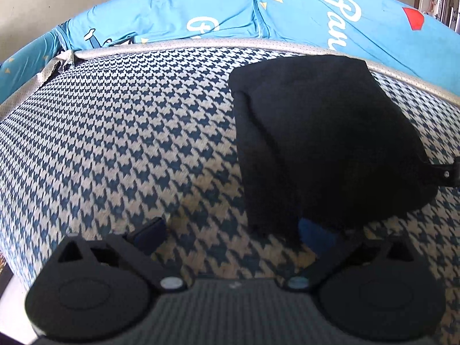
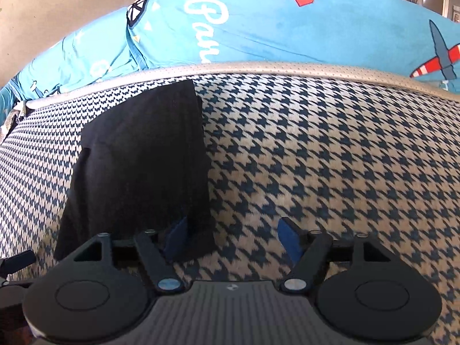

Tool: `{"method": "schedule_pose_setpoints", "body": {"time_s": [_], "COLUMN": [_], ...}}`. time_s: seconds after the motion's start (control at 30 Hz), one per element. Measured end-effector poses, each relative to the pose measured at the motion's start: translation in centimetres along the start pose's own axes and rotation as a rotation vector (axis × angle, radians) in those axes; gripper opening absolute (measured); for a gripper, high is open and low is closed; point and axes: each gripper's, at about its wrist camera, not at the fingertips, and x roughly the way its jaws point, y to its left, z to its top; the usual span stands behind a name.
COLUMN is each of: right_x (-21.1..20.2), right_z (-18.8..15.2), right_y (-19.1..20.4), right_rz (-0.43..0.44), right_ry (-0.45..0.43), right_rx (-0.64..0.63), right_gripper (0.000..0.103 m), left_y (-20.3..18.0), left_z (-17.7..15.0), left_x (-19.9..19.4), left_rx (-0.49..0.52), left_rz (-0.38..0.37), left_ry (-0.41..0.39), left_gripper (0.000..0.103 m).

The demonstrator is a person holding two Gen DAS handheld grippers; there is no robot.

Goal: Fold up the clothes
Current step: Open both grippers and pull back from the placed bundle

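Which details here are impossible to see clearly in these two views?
- Black cloth, left wrist view: too dark to read its fold lines or garment type.
- Left gripper: its right finger is partly hidden under the cloth's near edge.
- Right gripper, right wrist view: its left finger overlaps the cloth; contact unclear.

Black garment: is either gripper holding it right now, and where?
Neither. Both the left gripper and right gripper are open at the near edge of the folded black garment, which lies on the houndstooth cushion.

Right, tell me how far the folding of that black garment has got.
Done, by the look of it: the black garment lies as a compact folded rectangle on the houndstooth cushion. In hand: nothing; the left gripper and right gripper are both open at its near edge. Left: perhaps a final fold or smoothing; no other clothes are visible.
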Motion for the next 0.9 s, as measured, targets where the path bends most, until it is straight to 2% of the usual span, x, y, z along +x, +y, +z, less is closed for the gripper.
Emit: {"method": "schedule_pose_setpoints", "body": {"time_s": [0.3,0.6,0.9], "right_x": [-1.5,-2.2,-3.1], "right_z": [-0.7,-1.8,-3.1], "right_y": [0.3,0.5,0.7], "right_rz": [-0.010,-0.012,-0.011], "right_ry": [0.004,0.049,0.047], "right_rx": [-0.033,-0.040,-0.062], "right_gripper": [0.077,0.078,0.078], "left_y": [-0.1,-0.1,0.1], "left_z": [-1.5,-2.3,-3.1], "left_x": [-1.5,-2.5,-3.3], "left_rx": [0.006,-0.001,0.004], "left_rz": [0.002,0.002,-0.005], "left_ry": [0.004,0.013,0.015], "left_gripper": [0.103,0.103,0.103]}}
